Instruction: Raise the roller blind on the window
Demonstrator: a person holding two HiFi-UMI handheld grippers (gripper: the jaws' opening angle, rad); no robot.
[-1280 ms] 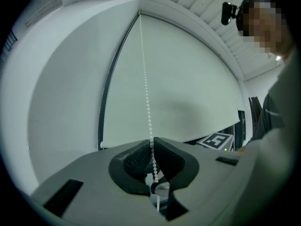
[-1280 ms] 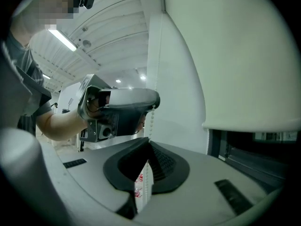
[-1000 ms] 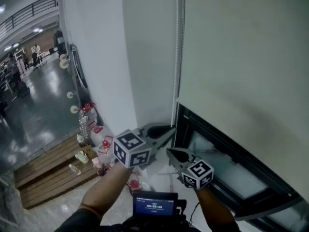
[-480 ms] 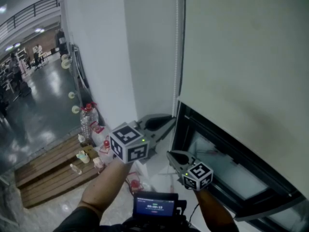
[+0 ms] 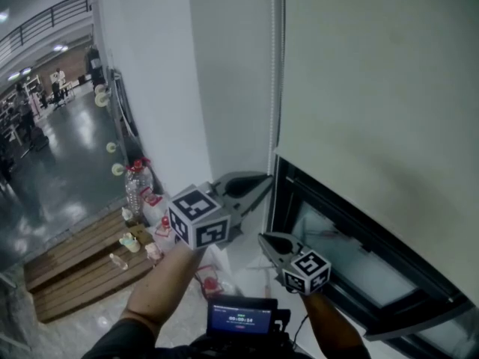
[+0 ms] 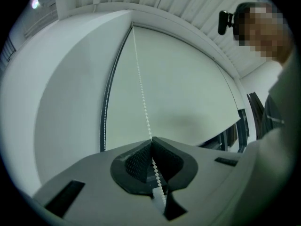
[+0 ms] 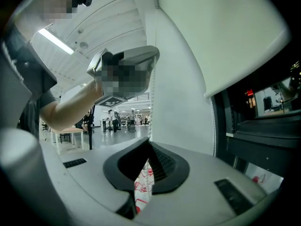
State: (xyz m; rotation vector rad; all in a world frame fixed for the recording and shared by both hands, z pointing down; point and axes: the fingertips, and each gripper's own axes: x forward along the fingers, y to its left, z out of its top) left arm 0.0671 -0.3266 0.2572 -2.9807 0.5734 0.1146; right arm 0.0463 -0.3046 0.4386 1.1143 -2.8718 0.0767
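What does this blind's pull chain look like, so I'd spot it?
Start at the big cream fabric roller blind over the window. Down its left edge, beside the white wall, hangs a thin white bead chain. Unlike the blind, it is a string of tiny balls, and the left gripper has just closed its jaws on it.

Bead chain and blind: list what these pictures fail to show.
Lower end of the bead chain: head view, hidden behind left gripper and right gripper.
Top of the blind: head view, cut off by upper edge.
Print on the small screen: head view, too small to read.
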